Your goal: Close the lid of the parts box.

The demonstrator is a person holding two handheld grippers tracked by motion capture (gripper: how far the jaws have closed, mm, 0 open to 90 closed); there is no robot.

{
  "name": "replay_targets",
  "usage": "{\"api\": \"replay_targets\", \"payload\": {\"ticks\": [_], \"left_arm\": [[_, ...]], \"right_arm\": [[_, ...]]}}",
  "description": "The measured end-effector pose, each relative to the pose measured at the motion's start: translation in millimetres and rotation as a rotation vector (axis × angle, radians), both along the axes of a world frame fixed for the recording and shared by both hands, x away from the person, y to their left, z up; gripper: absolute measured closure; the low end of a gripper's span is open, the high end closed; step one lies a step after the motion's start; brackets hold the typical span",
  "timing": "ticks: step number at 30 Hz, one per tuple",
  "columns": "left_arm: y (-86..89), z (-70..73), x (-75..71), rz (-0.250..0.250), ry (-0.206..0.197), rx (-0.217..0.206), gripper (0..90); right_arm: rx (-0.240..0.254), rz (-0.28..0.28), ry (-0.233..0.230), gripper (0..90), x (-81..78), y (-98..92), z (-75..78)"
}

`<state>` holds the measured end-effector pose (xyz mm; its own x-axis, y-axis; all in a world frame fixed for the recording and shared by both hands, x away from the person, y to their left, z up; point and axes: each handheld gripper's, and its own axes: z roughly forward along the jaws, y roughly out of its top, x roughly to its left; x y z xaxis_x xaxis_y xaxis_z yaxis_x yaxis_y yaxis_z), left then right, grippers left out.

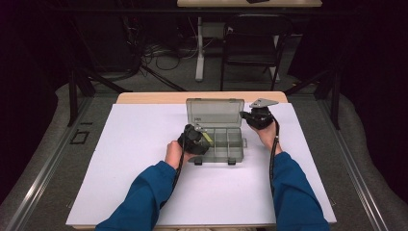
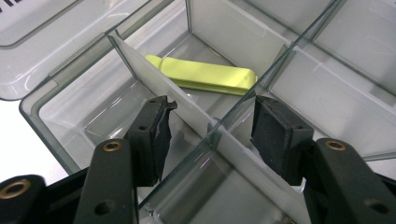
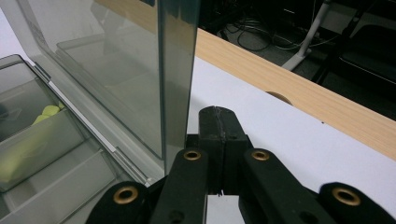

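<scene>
Hovering over the open organiser box (image 1: 226, 147), the left gripper (image 2: 210, 122) stands part-open astride a white divider (image 2: 187, 112), empty, beyond which lies the yellow bar (image 2: 205, 77). The right gripper (image 3: 219, 122), closed and empty, rests beside the raised lid (image 3: 175, 70). Next likely calls for pinching the divider squarely.

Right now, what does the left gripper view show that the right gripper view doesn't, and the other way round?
The left gripper view shows the left gripper with jaws apart, straddling a white divider inside the box. The right gripper view shows the right gripper with jaws shut beside the upright lid, plus the table's wooden edge. Both show the clear organizer box and the yellow-green piece in a compartment.
</scene>
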<state>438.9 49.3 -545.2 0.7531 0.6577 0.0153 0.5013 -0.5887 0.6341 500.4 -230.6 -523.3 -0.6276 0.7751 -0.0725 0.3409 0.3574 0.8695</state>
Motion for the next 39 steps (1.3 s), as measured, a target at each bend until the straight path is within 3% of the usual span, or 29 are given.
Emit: {"api": "replay_targets", "payload": {"ticks": [3, 6, 13, 16, 23, 25, 31, 35, 39], "left_arm": [[0.7, 3.6, -1.1, -0.002, -0.019, -0.013, 38.8], [2.7, 11.2, -4.0, -0.004, -0.046, -0.031, 26.4], [18.7, 39.9, -9.3, 0.026, -0.138, -0.060, 5.2], [28.5, 53.7, -7.0, 0.052, -0.176, -0.066, 0.1], [46.1, 86.6, 10.9, 0.101, -0.242, -0.055, 0.3], [47.6, 94.7, 16.3, 0.113, -0.268, -0.042, 8.0], [44.4, 112.3, 29.0, 0.083, -0.302, -0.019, 33.7], [40.8, 114.8, 34.2, 0.048, -0.311, 0.000, 51.7], [41.2, 112.8, 37.3, 0.041, -0.315, 0.006, 62.5]], "right_arm": [[0.001, -0.001, 0.003, 90.0, -0.1, 0.3, 0.0], [0.002, 0.001, 0.004, 90.0, -0.1, 0.0, -0.1], [0.001, 0.005, 0.002, 90.0, -2.4, -0.2, 0.1], [0.000, 0.005, 0.001, 90.0, -2.9, -0.1, 0.2], [-0.002, 0.004, 0.000, 90.0, -3.0, 0.2, 0.2], [-0.003, 0.003, -0.001, 90.0, -3.1, 0.4, 0.2], [-0.005, 0.002, -0.002, 90.0, -3.6, 0.5, 0.3], [-0.010, 0.005, -0.005, 90.0, -3.9, 0.4, 0.5], [-0.010, 0.007, -0.007, 90.0, -4.2, 0.4, 0.4]]}}
